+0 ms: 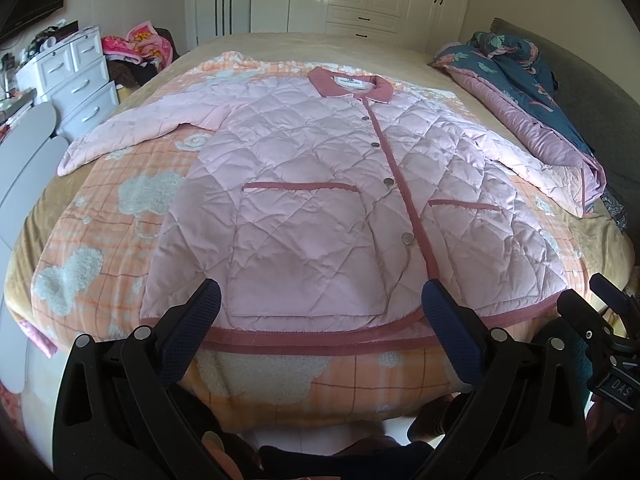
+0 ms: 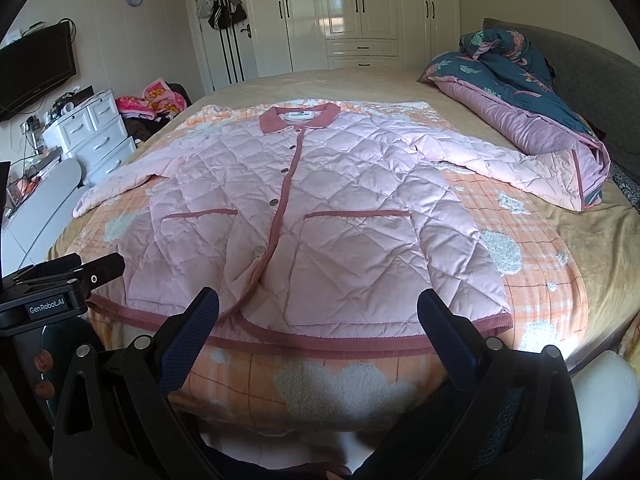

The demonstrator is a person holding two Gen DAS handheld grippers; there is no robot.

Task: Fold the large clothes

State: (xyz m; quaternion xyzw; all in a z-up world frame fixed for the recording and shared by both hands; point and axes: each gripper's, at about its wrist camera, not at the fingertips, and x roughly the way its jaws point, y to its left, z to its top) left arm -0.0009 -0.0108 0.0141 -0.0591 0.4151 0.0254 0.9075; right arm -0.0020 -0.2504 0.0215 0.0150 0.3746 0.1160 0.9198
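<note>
Left wrist view: my left gripper [image 1: 320, 304] is wide open, nothing held, hanging just short of the hem at the near bed edge. The jacket [image 1: 312, 184] lies flat, front up, buttoned, collar [image 1: 352, 86] at the far end, both sleeves spread out. Left sleeve [image 1: 132, 136] runs toward the drawers [image 1: 76, 80]. The jacket sits on a blanket [image 1: 100, 216], orange check with white clouds, on the bed [image 1: 320, 46]. Two pockets show, one each side of the placket. Duvet [image 1: 516, 84] is bunched at the far right, and the right cuff lies against it. My right gripper [image 1: 600, 304] shows at the right edge; can't tell its opening from here.

Right wrist view: my right gripper [image 2: 318, 306] is also wide open and empty, fingers clear of the fabric, above the near edge. The jacket [image 2: 340, 200] is centred ahead, hem closest to me. Right sleeve [image 2: 500, 164] reaches out to the duvet [image 2: 520, 92], cuff touching it. Left sleeve [image 2: 116, 188] points toward the drawers [image 2: 96, 136]. My left gripper's body [image 2: 60, 292] is at the left edge. Wardrobe [image 2: 360, 12] stands behind the bed [image 2: 320, 80], and a TV [image 2: 36, 68] is on the left wall.
</note>
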